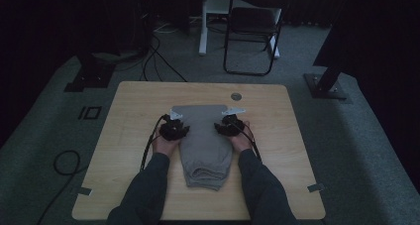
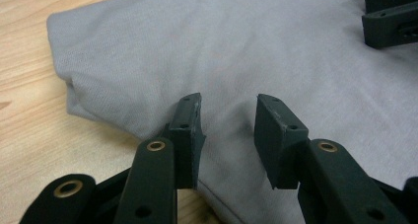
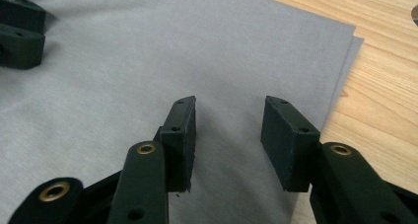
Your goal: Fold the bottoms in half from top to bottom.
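A folded grey garment [image 1: 205, 143] lay mid-tabletop [image 1: 129, 116]. The left tool [image 1: 174, 130] and right tool [image 1: 228, 126] hovered at its opposite edges, jaws apart, apparently gripping nothing in the dim light.

A light wooden worktop [image 1: 148, 101] with rounded corners stands on grey-green carpet [image 1: 356, 136] in a dimly lit room. A round grommet [image 1: 236, 96] sits in the worktop near its 12 o'clock edge. Beyond it, at 12 o'clock, a dark folding chair [image 1: 252, 31] stands beside a white furniture leg [image 1: 203, 22]. Black stand bases rest on the carpet at 10 o'clock [image 1: 89, 76] and 2 o'clock [image 1: 324, 84]. Black cables [image 1: 156, 61] trail across the floor; another loops at 8 o'clock [image 1: 67, 163]. Dark curtains [image 1: 49, 17] close the background.
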